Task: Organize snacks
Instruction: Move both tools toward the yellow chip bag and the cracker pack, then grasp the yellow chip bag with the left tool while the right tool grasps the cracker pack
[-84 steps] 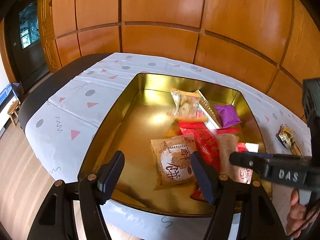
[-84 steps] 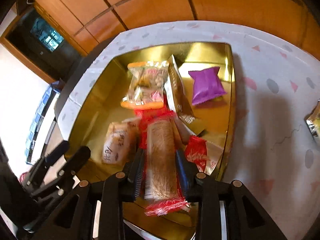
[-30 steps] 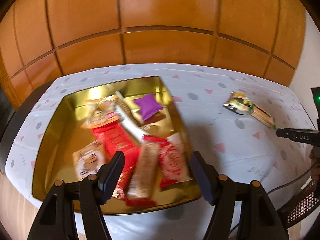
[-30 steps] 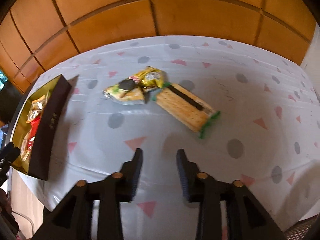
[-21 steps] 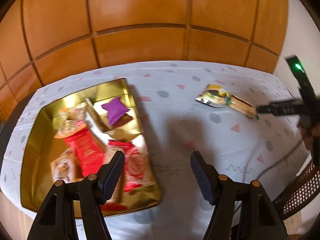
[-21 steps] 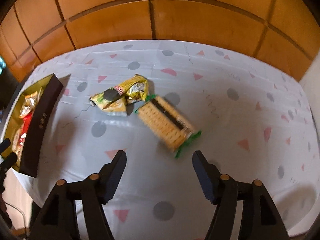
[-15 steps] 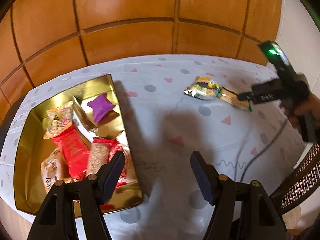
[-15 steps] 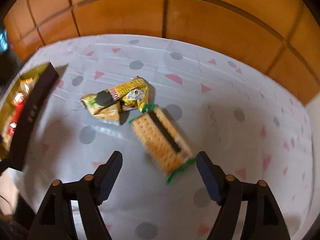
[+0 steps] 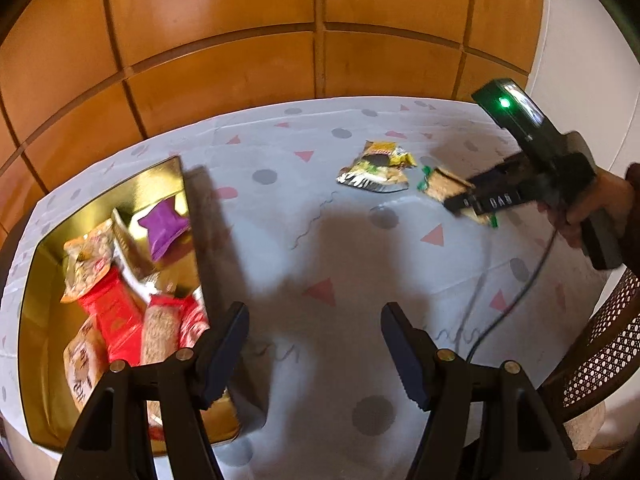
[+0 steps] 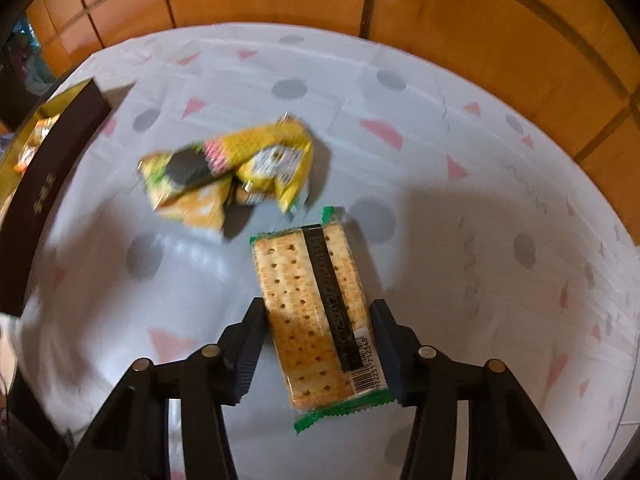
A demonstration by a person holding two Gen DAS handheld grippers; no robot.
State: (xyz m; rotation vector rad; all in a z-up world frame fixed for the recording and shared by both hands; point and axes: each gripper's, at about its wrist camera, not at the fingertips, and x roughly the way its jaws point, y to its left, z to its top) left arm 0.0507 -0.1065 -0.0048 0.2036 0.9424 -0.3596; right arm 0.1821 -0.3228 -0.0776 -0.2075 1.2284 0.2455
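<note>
A cracker pack with green ends (image 10: 320,312) lies on the patterned tablecloth, between the two fingers of my open right gripper (image 10: 318,344); the fingers straddle it and I cannot tell if they touch it. It also shows in the left wrist view (image 9: 444,184), partly hidden by the right gripper (image 9: 468,204). Yellow snack packets (image 10: 228,168) lie just beyond it, also seen from the left (image 9: 376,168). A gold tin (image 9: 36,280) at the left holds several snacks. My left gripper (image 9: 314,344) is open and empty above the cloth beside the tin.
The tin's dark outer wall (image 10: 44,200) stands at the far left of the right wrist view. A wooden panelled wall (image 9: 280,40) runs behind the table. A cane chair (image 9: 600,344) stands at the right edge. A cable (image 9: 516,300) trails from the right gripper.
The right gripper let go of a wafer pack in the tin, crossed to the right, opened wide and came down around the cracker pack. The left gripper swung right, away from the tin.
</note>
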